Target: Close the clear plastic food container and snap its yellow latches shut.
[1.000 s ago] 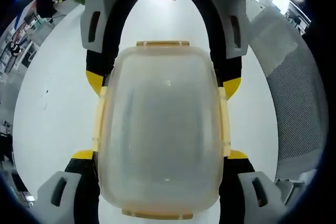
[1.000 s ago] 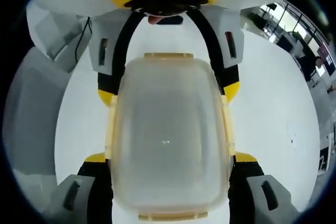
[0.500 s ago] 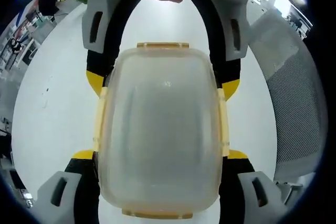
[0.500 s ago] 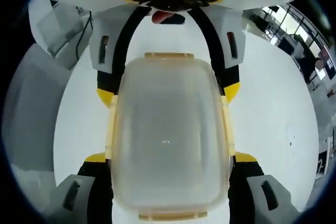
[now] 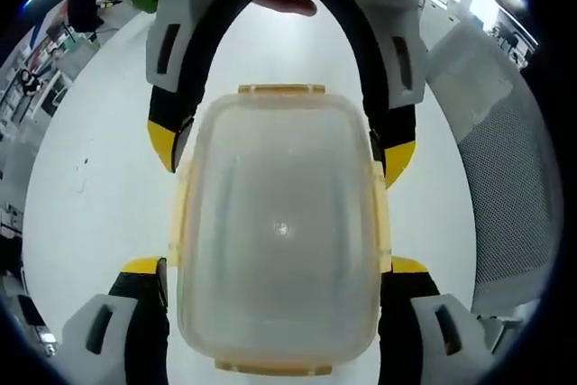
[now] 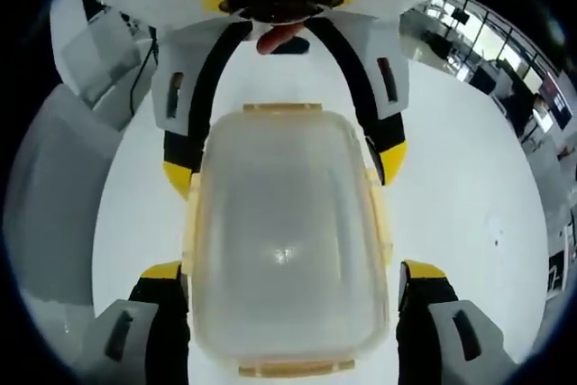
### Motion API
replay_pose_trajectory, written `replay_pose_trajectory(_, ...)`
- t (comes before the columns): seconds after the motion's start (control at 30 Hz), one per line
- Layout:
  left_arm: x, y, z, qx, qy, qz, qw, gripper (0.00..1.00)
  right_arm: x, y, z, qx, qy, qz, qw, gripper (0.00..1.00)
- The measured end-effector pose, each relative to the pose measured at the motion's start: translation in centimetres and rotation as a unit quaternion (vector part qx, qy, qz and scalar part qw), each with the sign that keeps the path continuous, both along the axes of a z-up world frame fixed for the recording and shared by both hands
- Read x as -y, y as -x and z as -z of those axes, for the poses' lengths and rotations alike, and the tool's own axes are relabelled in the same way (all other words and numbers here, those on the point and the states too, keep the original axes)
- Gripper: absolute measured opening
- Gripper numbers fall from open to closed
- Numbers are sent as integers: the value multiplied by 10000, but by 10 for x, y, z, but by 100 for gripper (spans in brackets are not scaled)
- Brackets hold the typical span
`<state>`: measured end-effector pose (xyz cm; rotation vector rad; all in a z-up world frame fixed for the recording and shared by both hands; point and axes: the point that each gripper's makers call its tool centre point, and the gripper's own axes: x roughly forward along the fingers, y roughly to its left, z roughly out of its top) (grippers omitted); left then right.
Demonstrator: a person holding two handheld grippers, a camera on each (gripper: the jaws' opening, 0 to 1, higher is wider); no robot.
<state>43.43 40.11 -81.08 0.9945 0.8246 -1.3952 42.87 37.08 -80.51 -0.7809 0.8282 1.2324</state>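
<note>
While it lies on the white desk [image 5: 81,223], container: a clear plastic food container [image 5: 281,232] with its lid on (yellow latches [image 5: 281,90] along the edges).
Left gripper [image 5: 279,263]: fingers spread, flanking the container's sides.
Right gripper [image 6: 288,268]: fingers spread, flanking it from the opposite end.
Chair: a grey mesh chair [image 5: 505,178] beside the desk.

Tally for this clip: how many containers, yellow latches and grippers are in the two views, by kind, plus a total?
Clear plastic food container: 1
Yellow latches along its edges: 4
Grippers, left gripper and right gripper, each with the container between its jaws: 2
Total: 7
</note>
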Motion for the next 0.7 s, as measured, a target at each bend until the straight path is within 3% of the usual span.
replay_pose_trajectory(0.23, 4, -1, -7, 15, 317, -300, 9990, 99, -1, -1, -10, 219, -495, 321, 9980, 96)
replay_pose_trajectory(0.5, 4, -2, -12, -106, 618, -632, 9960, 97, 0, 1, -15, 210, -820, 665, 9942, 94)
replay_pose_trajectory(0.7, 6, -4, -20, 31, 923, -821, 9923, 97, -3, -1, -21, 315, -1047, 935, 9896, 93)
